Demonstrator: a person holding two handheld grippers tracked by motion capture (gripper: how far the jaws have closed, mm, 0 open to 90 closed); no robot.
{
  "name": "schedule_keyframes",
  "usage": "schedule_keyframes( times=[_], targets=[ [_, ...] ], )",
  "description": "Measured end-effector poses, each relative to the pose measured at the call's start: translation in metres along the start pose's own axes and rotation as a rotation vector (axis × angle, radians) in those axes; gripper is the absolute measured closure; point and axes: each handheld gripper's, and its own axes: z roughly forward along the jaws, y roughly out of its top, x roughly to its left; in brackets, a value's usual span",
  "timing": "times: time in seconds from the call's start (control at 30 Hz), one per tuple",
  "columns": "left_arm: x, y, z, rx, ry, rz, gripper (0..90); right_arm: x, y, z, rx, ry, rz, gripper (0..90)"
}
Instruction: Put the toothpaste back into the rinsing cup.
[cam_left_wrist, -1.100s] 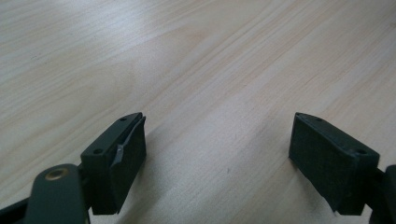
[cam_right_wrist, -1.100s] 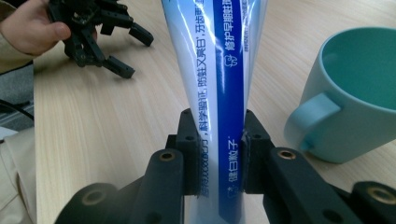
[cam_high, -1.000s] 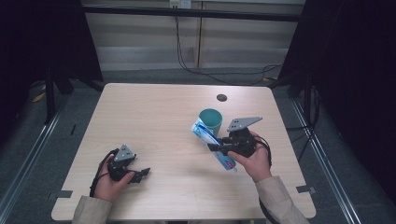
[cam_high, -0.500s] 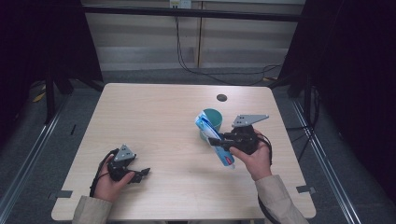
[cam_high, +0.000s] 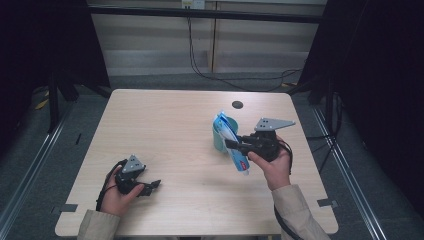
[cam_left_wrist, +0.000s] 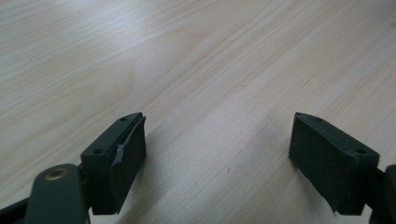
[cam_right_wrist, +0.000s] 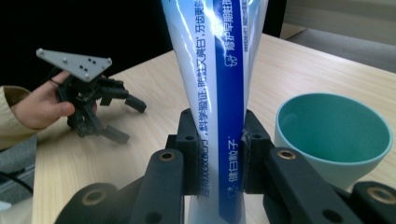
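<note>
My right gripper (cam_high: 233, 145) (cam_right_wrist: 219, 154) is shut on a blue and white toothpaste tube (cam_high: 231, 142) (cam_right_wrist: 219, 79), held off the table and tilted, its flat end up beside a teal cup (cam_high: 219, 138) (cam_right_wrist: 337, 133). The cup stands upright on the right half of the wooden table (cam_high: 170, 125), just behind and left of the tube, and looks empty in the right gripper view. My left gripper (cam_high: 150, 187) (cam_left_wrist: 219, 158) rests low at the front left of the table, open, with bare wood between its jaws. It shows as well in the right gripper view, as the left gripper (cam_right_wrist: 119, 119).
A small dark round hole (cam_high: 237, 105) sits in the table near its far edge. Cables (cam_high: 200, 70) hang behind the table. Dark frames and curtains stand on both sides. The table's middle and far left are bare wood.
My right gripper has lifted the toothpaste tube and tipped it more upright, bringing its top end closer to the cup. The left gripper has stayed where it was.
</note>
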Motion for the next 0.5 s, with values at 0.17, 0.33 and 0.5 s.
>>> schedule_keyframes(
  times=[0.17, 0.33, 0.5],
  targets=[
    [0.0000, 0.0000, 0.0000, 0.001, 0.000, 0.000, 18.7, -0.0008, 0.0036, -0.0013, -0.028, -0.005, 0.004, 74.1],
    [-0.0001, 0.0000, 0.0000, 0.000, 0.001, -0.001, 18.7, -0.0009, 0.0065, -0.0024, -0.055, -0.013, 0.008, 74.1],
    [0.0000, 0.0000, 0.0000, 0.000, 0.000, 0.000, 18.7, -0.0022, 0.0102, -0.0032, -0.089, -0.021, 0.007, 74.2]
  ],
)
